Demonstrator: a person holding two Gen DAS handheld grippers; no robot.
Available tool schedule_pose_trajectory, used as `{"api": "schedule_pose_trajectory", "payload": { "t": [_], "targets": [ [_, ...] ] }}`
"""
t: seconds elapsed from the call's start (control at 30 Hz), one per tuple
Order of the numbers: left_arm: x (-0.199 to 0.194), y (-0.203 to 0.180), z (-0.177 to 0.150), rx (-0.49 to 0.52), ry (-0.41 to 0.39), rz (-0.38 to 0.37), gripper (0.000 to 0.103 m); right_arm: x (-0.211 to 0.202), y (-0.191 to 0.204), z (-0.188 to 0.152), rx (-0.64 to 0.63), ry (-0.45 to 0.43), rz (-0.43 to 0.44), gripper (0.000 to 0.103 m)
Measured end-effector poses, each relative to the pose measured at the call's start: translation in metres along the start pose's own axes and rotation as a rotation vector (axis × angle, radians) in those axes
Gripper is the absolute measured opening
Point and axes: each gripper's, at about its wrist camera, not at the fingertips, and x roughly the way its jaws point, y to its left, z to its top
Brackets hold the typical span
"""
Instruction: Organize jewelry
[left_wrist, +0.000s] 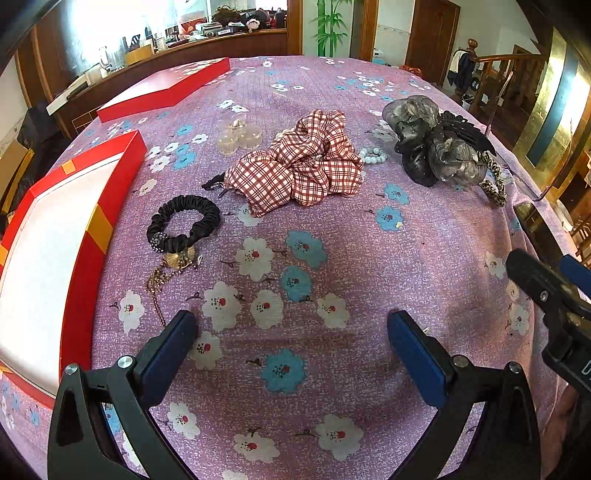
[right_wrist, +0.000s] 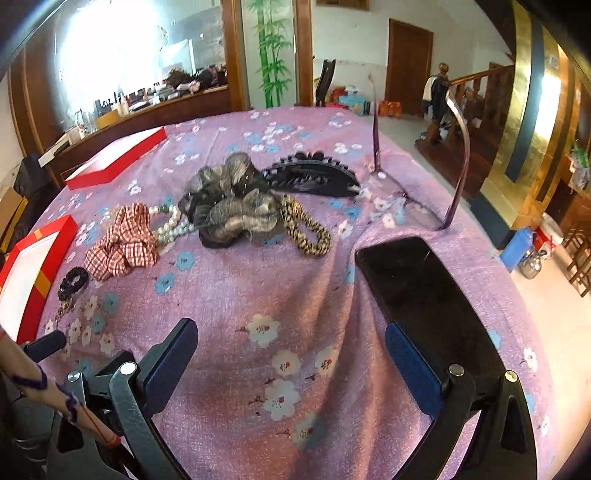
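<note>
My left gripper (left_wrist: 291, 328) and right gripper (right_wrist: 291, 339) both hover wide open and empty over the flowered surface (left_wrist: 424, 258). Beyond my left one lie a gold necklace (left_wrist: 162, 273) and black scrunchie (left_wrist: 183, 222) beside the red box (left_wrist: 92, 229), then the plaid scrunchie (left_wrist: 299, 166).

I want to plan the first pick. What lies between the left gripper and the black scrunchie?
Only bare flowered cloth lies between the left gripper and the black scrunchie; a gold chain trails just left of that path. The left wrist view shows it.
</note>
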Motion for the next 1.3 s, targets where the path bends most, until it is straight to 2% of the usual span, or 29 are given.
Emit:
{"api": "schedule_pose_trajectory", "payload": {
  "t": [0.13,0.3,0.37,0.43,0.53,0.7,0.9,1.3],
  "targets": [
    [0.0,0.0,0.0,0.0,0.0,0.0,0.103,-0.015,0.006,-0.005,-0.042,-0.092,-0.021,0.103],
    [-0.001,0.004,-0.002,0.001,-0.007,0.006,0.103,-0.021,0.0,-0.006,-0.012,-0.127,0.009,0.103],
    [-0.011,0.011,-0.005,-0.011,-0.064,0.016,0.103,-0.024,-0.003,-0.005,0.01,-0.145,0.012,0.103],
    [-0.031,0.022,-0.011,-0.062,-0.164,0.002,0.103,-0.026,-0.004,-0.006,0.019,-0.158,0.023,0.103],
    [-0.053,0.031,-0.022,-0.093,-0.273,-0.009,0.103,-0.028,-0.004,-0.006,0.02,-0.167,0.027,0.103],
    [-0.079,0.046,-0.033,-0.153,-0.388,-0.015,0.103,-0.028,-0.005,-0.005,0.022,-0.167,0.031,0.103],
    [-0.08,0.063,-0.031,-0.19,-0.383,0.008,0.103,-0.029,-0.004,-0.005,0.021,-0.171,0.034,0.103],
    [-0.077,0.058,-0.03,-0.165,-0.375,0.03,0.103,-0.027,-0.003,-0.006,0.013,-0.163,0.036,0.103]
  ]
}}
